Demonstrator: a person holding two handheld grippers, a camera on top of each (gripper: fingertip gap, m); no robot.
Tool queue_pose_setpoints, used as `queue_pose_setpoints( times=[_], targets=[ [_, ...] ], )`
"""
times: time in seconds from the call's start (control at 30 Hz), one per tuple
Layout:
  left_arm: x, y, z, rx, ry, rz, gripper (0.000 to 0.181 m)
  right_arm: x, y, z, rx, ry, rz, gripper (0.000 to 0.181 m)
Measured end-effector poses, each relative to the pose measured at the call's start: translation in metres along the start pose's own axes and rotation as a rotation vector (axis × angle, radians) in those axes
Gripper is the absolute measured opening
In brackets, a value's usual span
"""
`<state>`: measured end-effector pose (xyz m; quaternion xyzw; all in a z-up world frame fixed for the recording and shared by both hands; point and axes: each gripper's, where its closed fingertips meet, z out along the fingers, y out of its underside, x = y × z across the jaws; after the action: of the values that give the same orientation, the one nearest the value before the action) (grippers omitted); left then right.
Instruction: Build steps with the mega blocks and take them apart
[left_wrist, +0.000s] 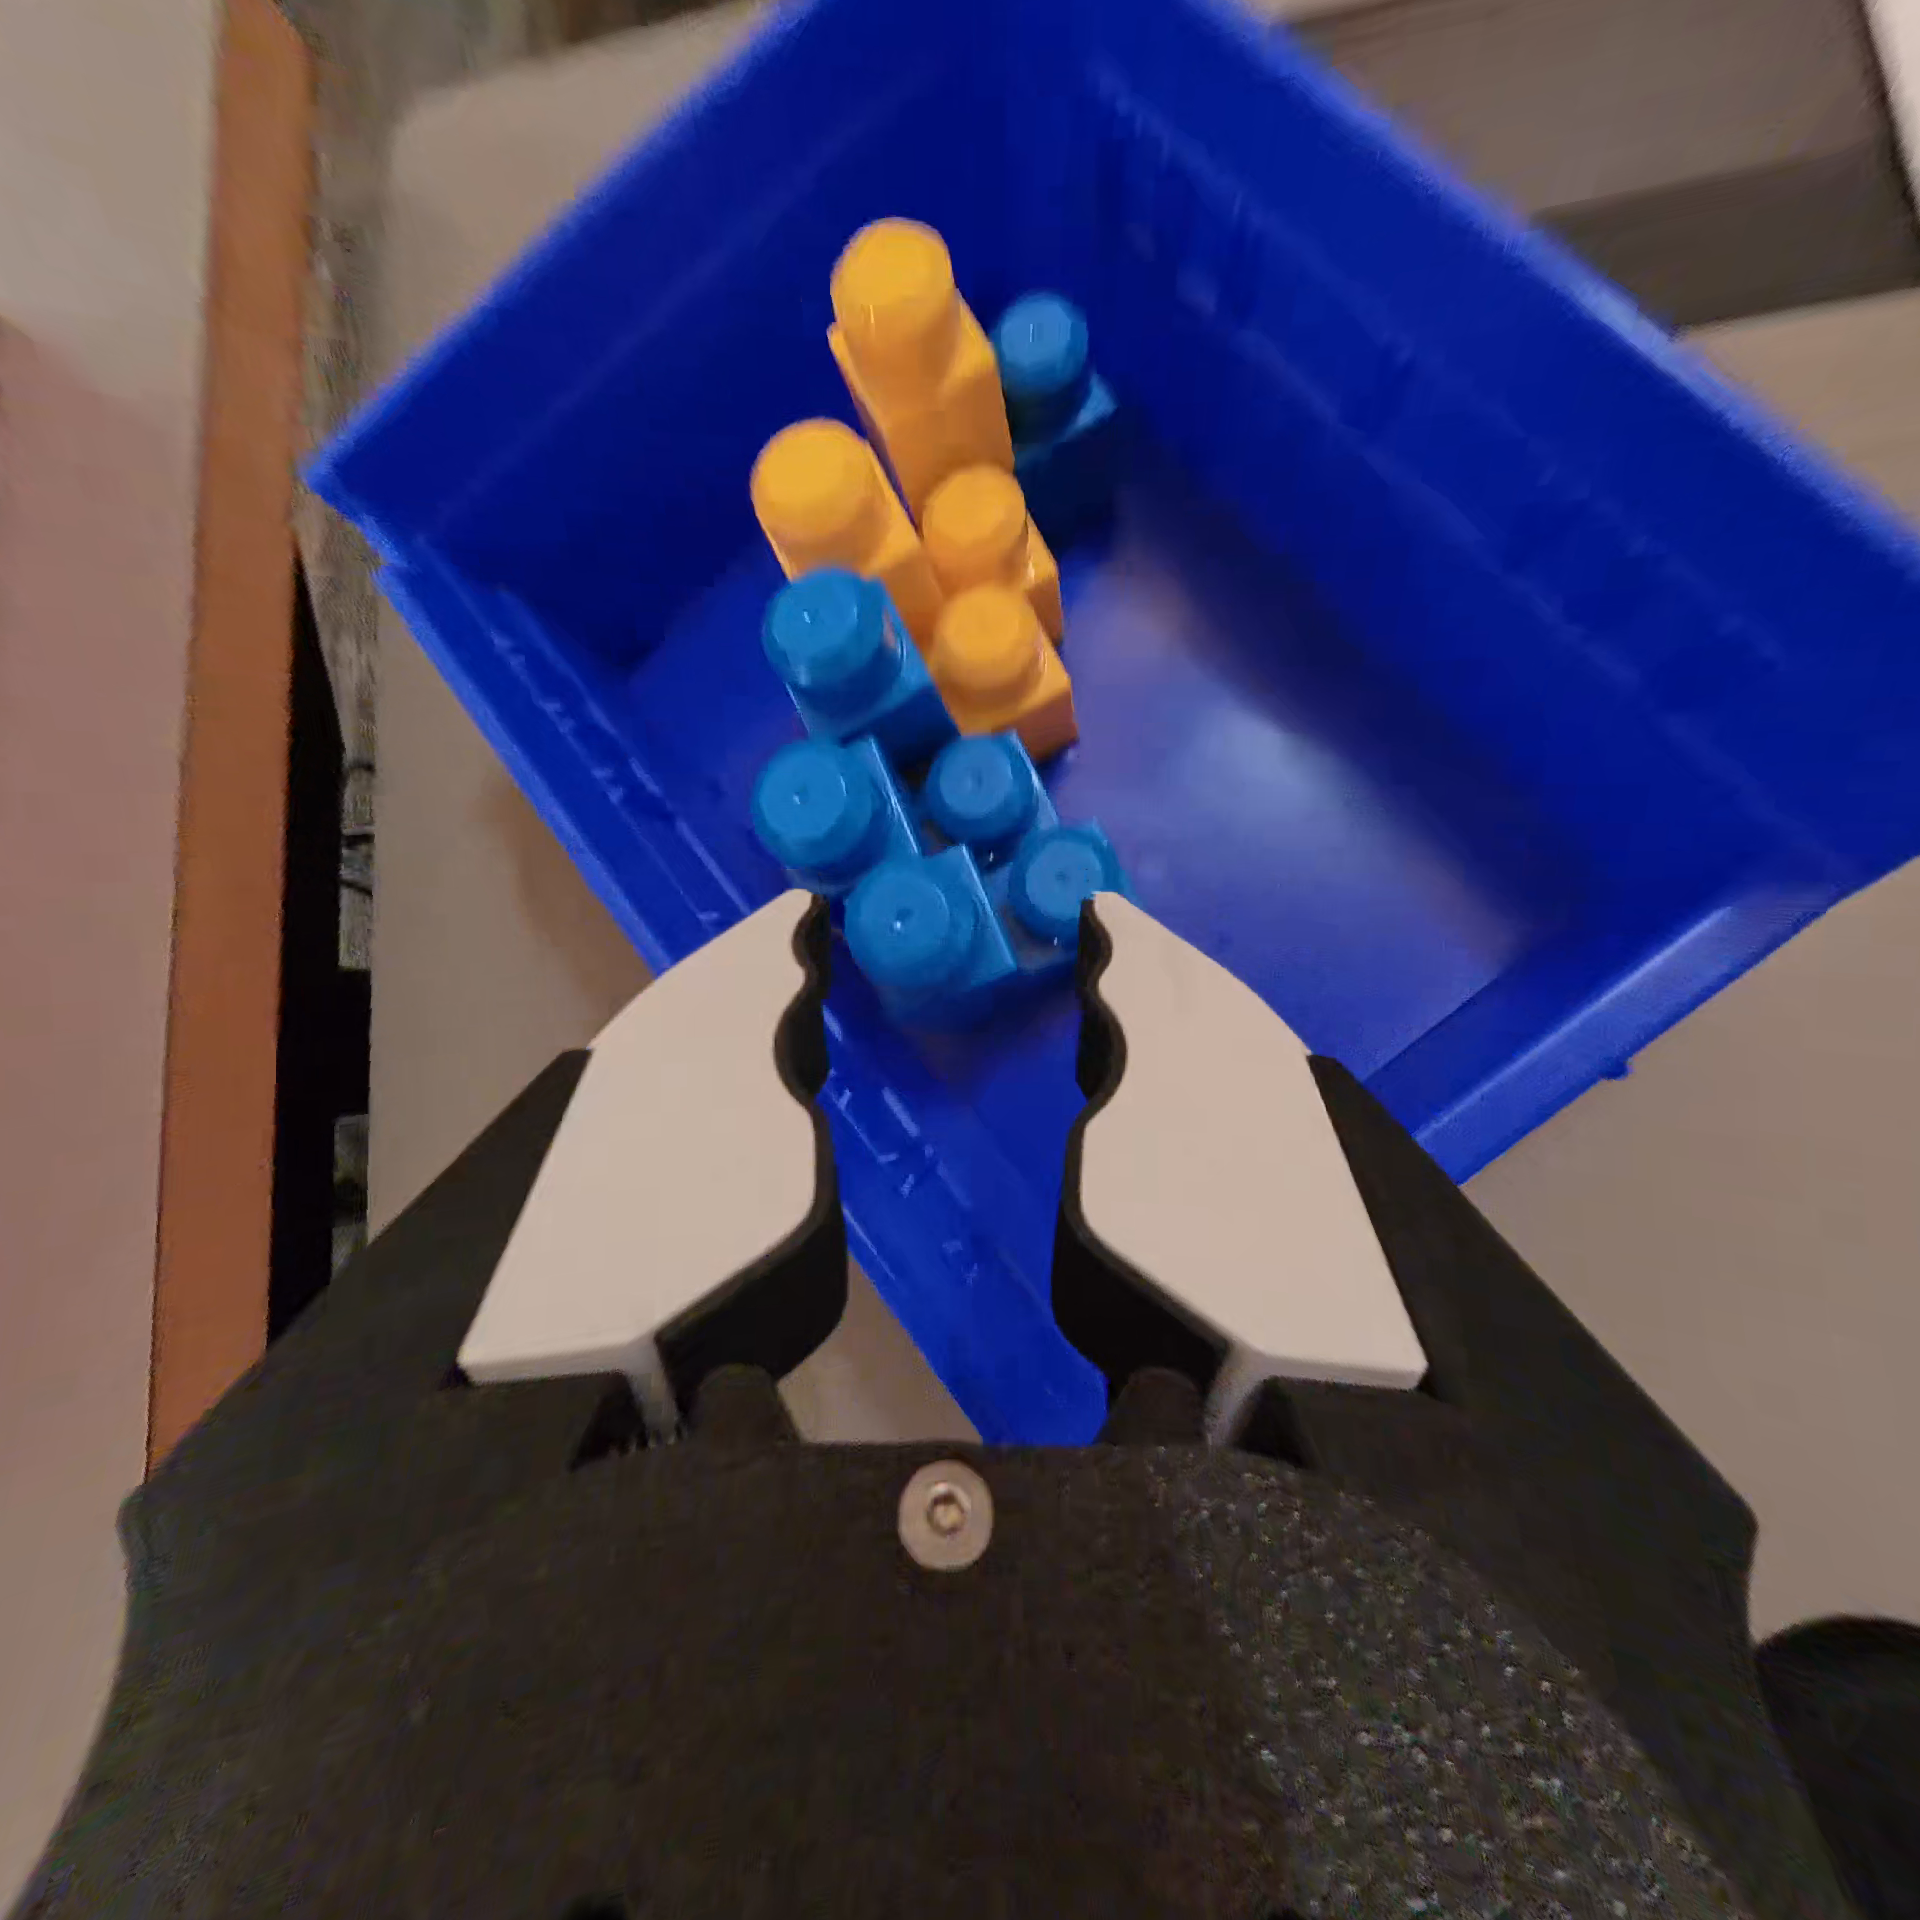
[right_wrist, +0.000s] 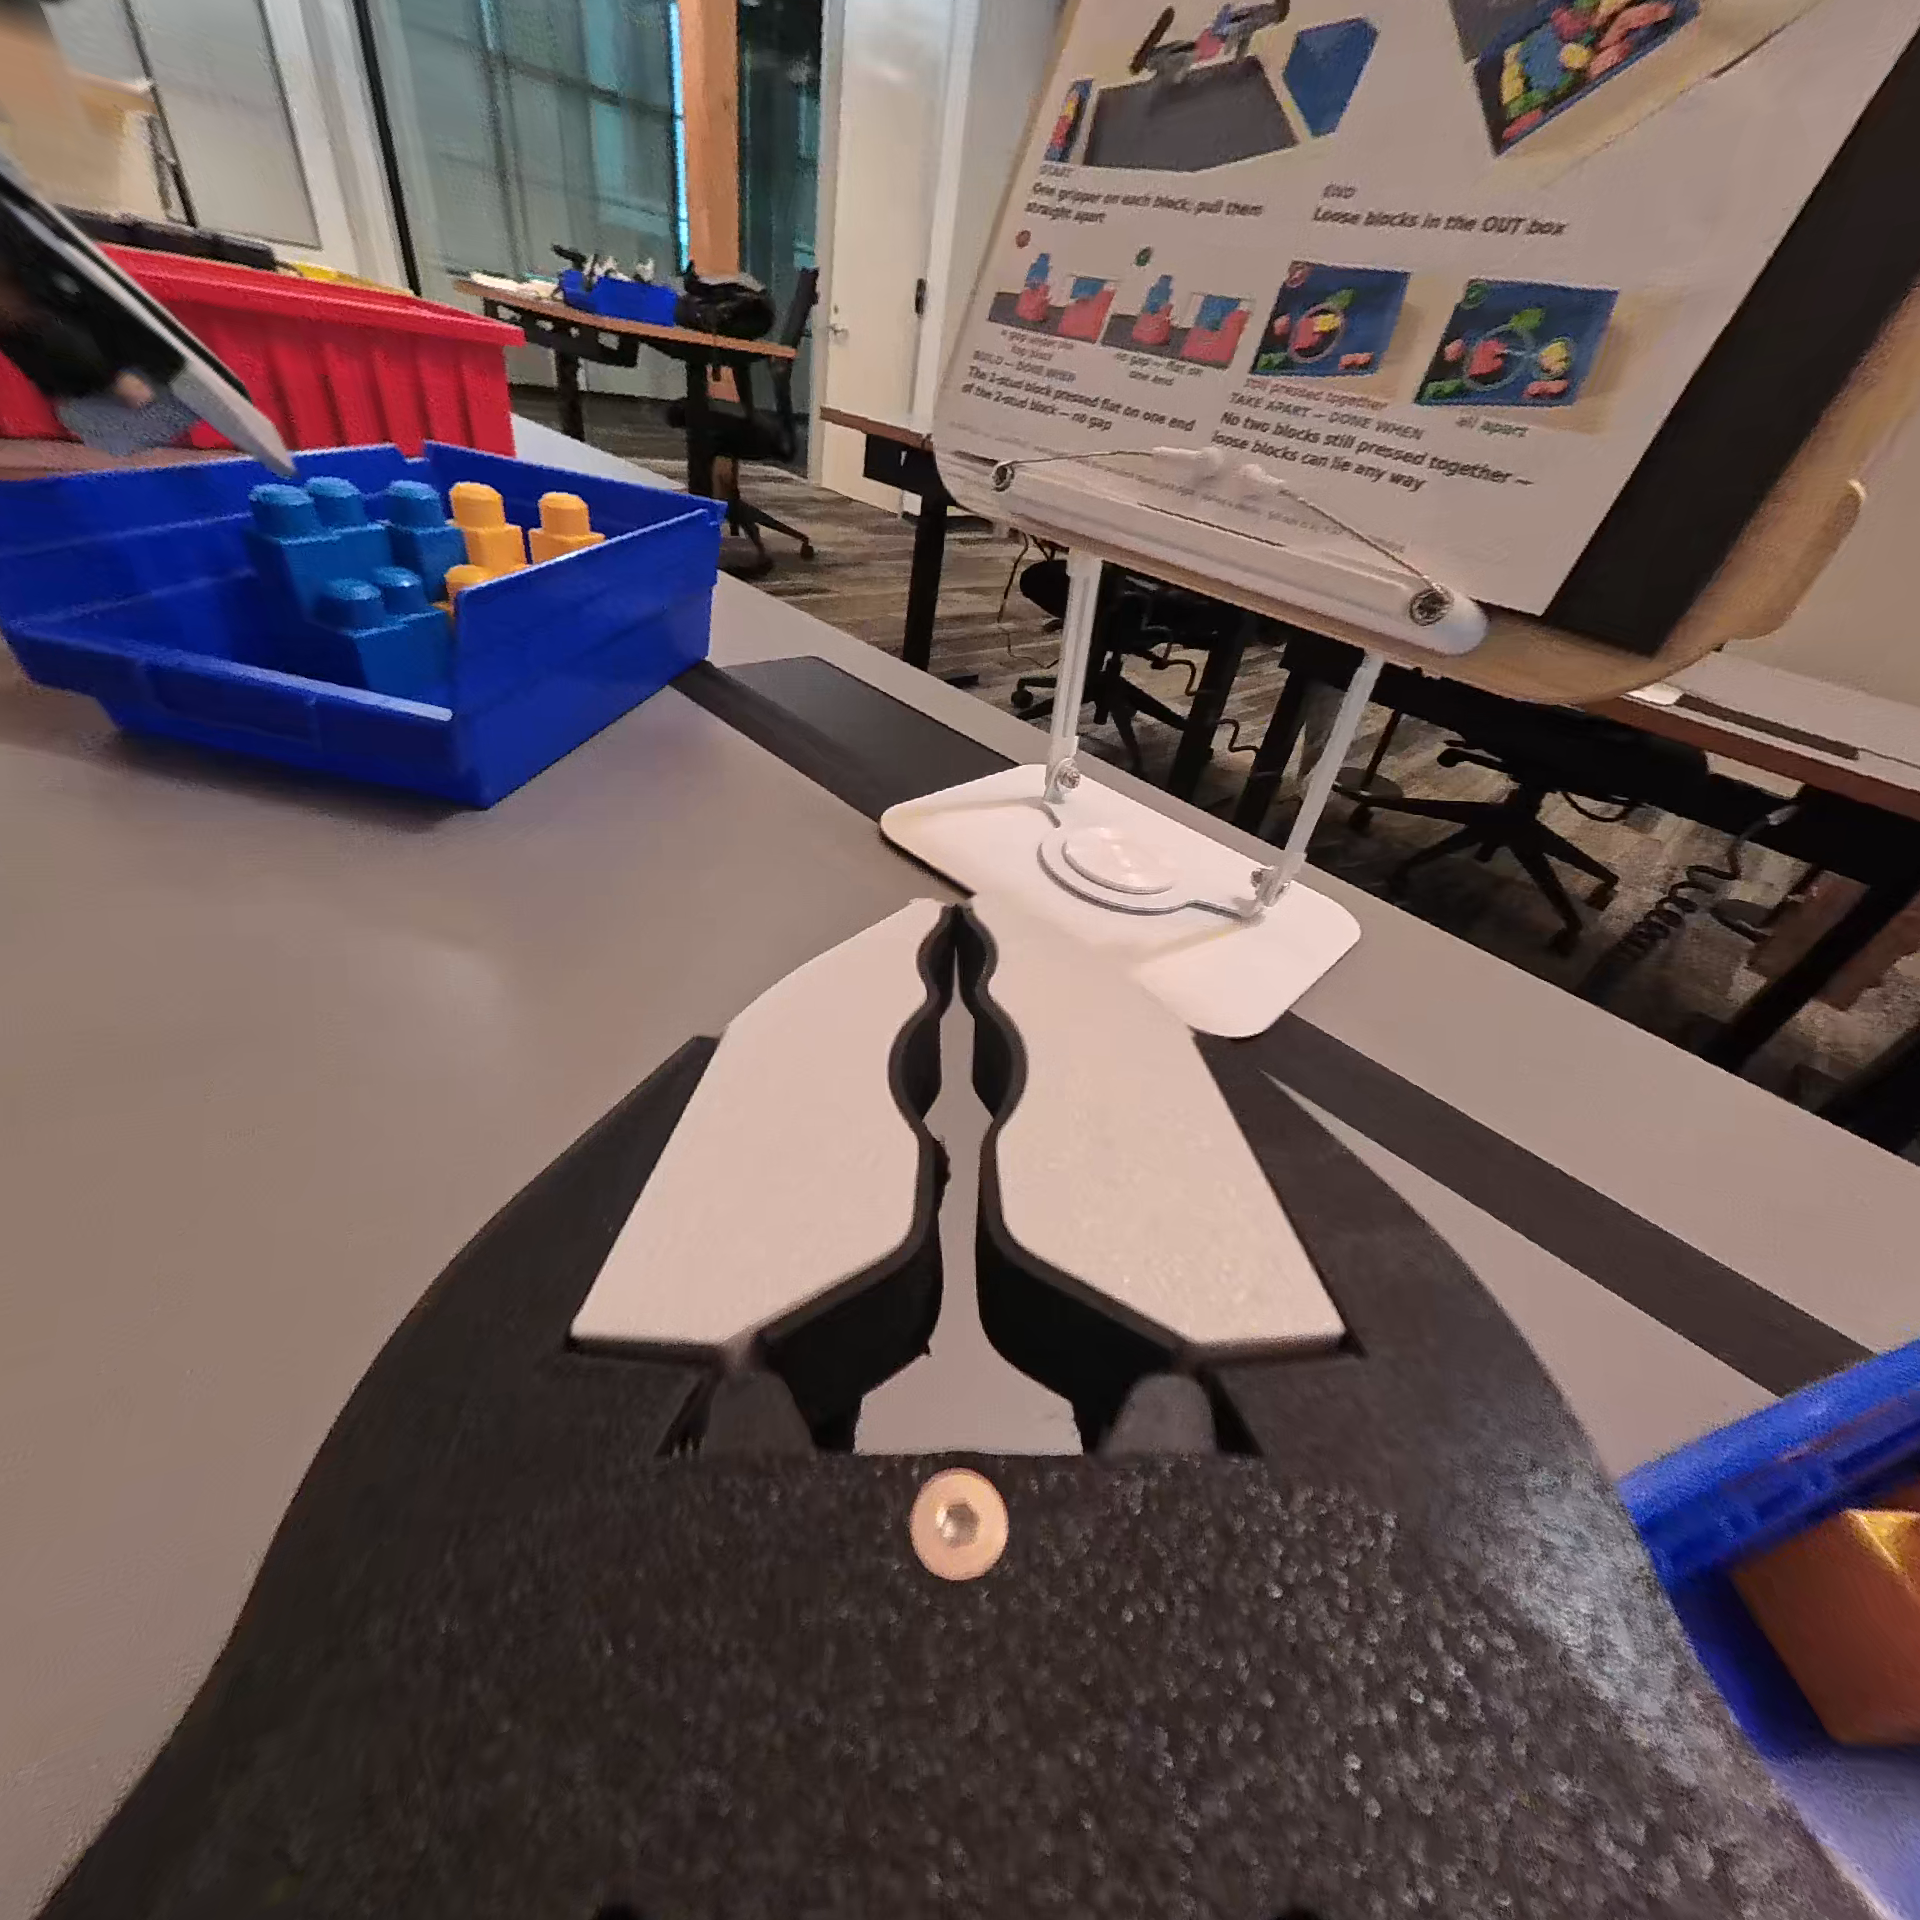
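Left wrist view: the left claw (left_wrist: 951, 925) points down into a blue bin (left_wrist: 1351, 520) that sits on a grey tabletop (left_wrist: 1714, 1299). Its jaws are spread apart, grasping nothing, and their tips sit on either side of the nearest end of the blue blocks (left_wrist: 914, 831), close by them; contact cannot be told. The blue blocks are pressed together in steps, studs up. Just beyond them, touching, stand the orange blocks (left_wrist: 935, 468), also stacked in steps. One more blue stud (left_wrist: 1039, 353) shows behind the orange stack. The rest of the bin floor is bare. The picture is slightly blurred.

Right wrist view: the right claw (right_wrist: 956, 920) is clenched with nothing in it, fingertips nearly meeting, held low above the tabletop (right_wrist: 312, 987). Far left, well apart from it, the blue bin (right_wrist: 499, 707) holds the blue blocks (right_wrist: 353, 571) and the orange blocks (right_wrist: 499, 530). A finger of the left claw (right_wrist: 208, 405) slants down to the top of the blue stack. Behind the bin stands a red crate (right_wrist: 364, 364). Ahead of the right claw a white stand (right_wrist: 1195, 914) rests on a black strip (right_wrist: 831, 717) and carries a printed sheet (right_wrist: 1403, 260). At the lower right edge, a second blue bin (right_wrist: 1766, 1475) shows with an orange-brown block (right_wrist: 1849, 1610) in it.
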<state>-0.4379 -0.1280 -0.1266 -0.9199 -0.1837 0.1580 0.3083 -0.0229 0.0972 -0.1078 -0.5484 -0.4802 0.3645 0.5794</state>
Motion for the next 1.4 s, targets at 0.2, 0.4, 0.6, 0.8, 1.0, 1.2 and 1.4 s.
queue_pose_setpoints(
  times=[0.2,0.4,0.6,0.8,1.0,1.2,1.4],
  targets=[
    [0.001,0.015,0.020,-0.152,-0.014,0.058,0.043,-0.009,0.003,0.001,-0.016,-0.051,0.000,0.000],
    [0.009,0.013,0.029,-0.185,-0.010,0.157,0.035,-0.014,0.003,0.000,-0.021,-0.078,-0.013,0.000],
    [0.030,-0.023,-0.015,0.013,-0.033,0.247,0.030,-0.015,-0.001,-0.001,-0.009,-0.081,-0.020,0.000],
    [0.116,-0.071,-0.095,0.311,0.153,0.318,0.030,-0.030,-0.010,-0.001,0.013,-0.093,-0.057,0.001],
    [0.252,-0.058,-0.112,0.381,0.442,0.454,0.030,-0.073,-0.020,0.000,0.005,-0.180,-0.169,0.022],
    [0.361,-0.011,-0.087,0.256,0.663,0.572,0.030,-0.111,0.018,0.006,-0.212,-0.343,-0.217,0.054],
    [0.405,0.017,-0.077,0.191,0.785,0.612,0.030,-0.114,0.013,-0.006,-0.179,-0.488,-0.153,0.056]
  ],
)
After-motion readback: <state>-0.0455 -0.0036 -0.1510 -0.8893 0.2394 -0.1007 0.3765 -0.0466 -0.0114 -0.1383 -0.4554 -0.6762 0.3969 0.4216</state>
